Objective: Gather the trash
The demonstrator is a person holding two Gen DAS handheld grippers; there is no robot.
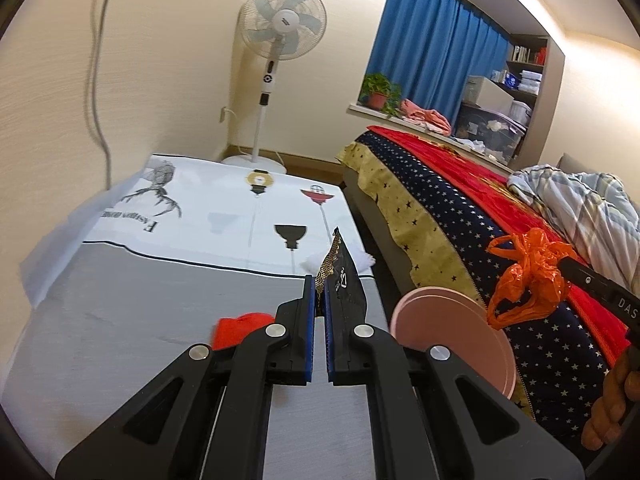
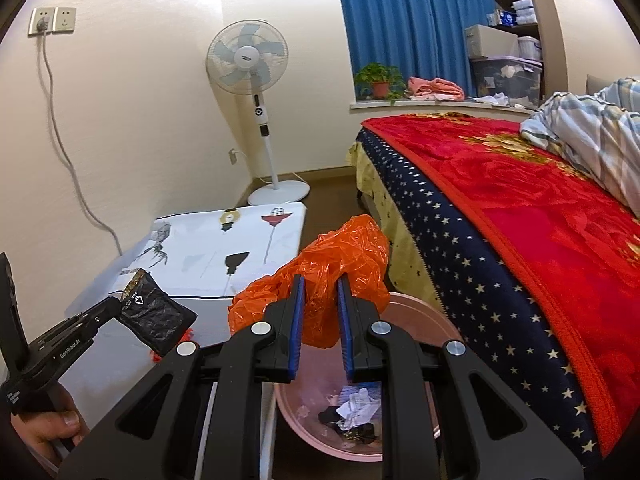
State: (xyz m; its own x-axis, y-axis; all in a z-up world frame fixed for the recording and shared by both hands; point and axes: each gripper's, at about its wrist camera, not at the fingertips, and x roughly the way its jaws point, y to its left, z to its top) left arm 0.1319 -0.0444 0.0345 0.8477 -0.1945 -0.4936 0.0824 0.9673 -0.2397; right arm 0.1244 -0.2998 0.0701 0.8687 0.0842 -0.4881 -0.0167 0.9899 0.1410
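My left gripper (image 1: 319, 280) is shut on a black snack wrapper (image 1: 340, 276) with gold trim and holds it above the table; it also shows in the right wrist view (image 2: 154, 314). My right gripper (image 2: 321, 280) is shut on a crumpled orange plastic bag (image 2: 340, 256) and holds it over the pink trash bin (image 2: 420, 320), which has paper and wrappers inside. In the left wrist view the orange bag (image 1: 528, 280) hangs above the pink bin (image 1: 448, 320). A red scrap (image 1: 236, 326) lies on the table by my left gripper.
The low table (image 1: 120, 300) has a grey and white printed cover. A white tissue (image 1: 360, 260) lies at its right edge. The bed with a red blanket (image 2: 520, 200) is on the right. A standing fan (image 2: 260, 100) is in the corner.
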